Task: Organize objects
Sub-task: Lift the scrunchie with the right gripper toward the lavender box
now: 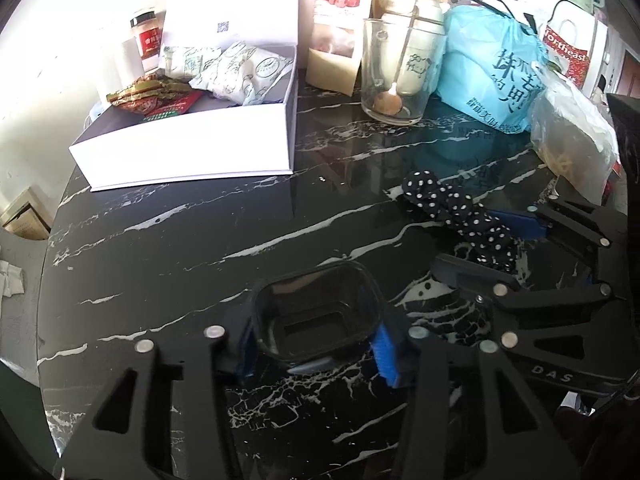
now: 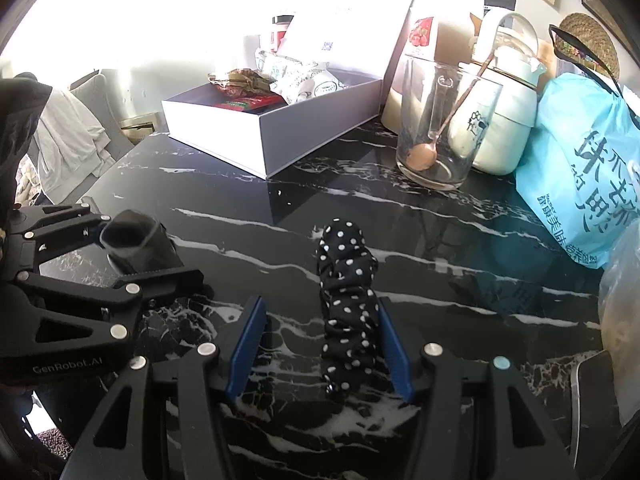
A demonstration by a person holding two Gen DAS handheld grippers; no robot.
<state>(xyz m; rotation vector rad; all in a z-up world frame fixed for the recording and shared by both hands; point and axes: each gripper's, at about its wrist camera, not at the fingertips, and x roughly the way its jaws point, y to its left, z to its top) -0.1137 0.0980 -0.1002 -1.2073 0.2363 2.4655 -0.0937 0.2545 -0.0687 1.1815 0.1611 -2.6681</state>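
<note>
Left wrist view: your left gripper (image 1: 316, 350) points down at the black marbled bench (image 1: 168, 248), its blue-padded fingers (image 1: 386, 354) set on either side of a small dark square cup (image 1: 316, 320) that stands upright, mouth up; the pads sit against its two opposite walls, which reads as a clamp taken low on the body so that the cup stays level. To the right, your right gripper (image 1: 496, 248) reaches in over the black polka-dot scrunchie (image 1: 460, 216), which lies on the bench well apart from the cup. Behind stands the open white box (image 1: 184, 152), already holding snack packets (image 1: 236, 72), a likely destination since its near half is free; a glass beaker (image 1: 396, 72) with a spoon and a blue bag (image 1: 492, 76) crowd the far right. Right wrist view: your right gripper (image 2: 320, 350) straddles the scrunchie (image 2: 348, 300), which runs lengthwise between the fingers (image 2: 394, 356); the right pad touches the fabric while a clear gap shows at the left pad, so the fingers stand apart and nothing is gripped yet. The lengthwise alignment suits a squeeze across the narrow width. At left, the left gripper (image 2: 132, 248) appears with the cup (image 2: 132, 242) between its fingers, and the white box (image 2: 224, 136) lies beyond, near both.
</note>
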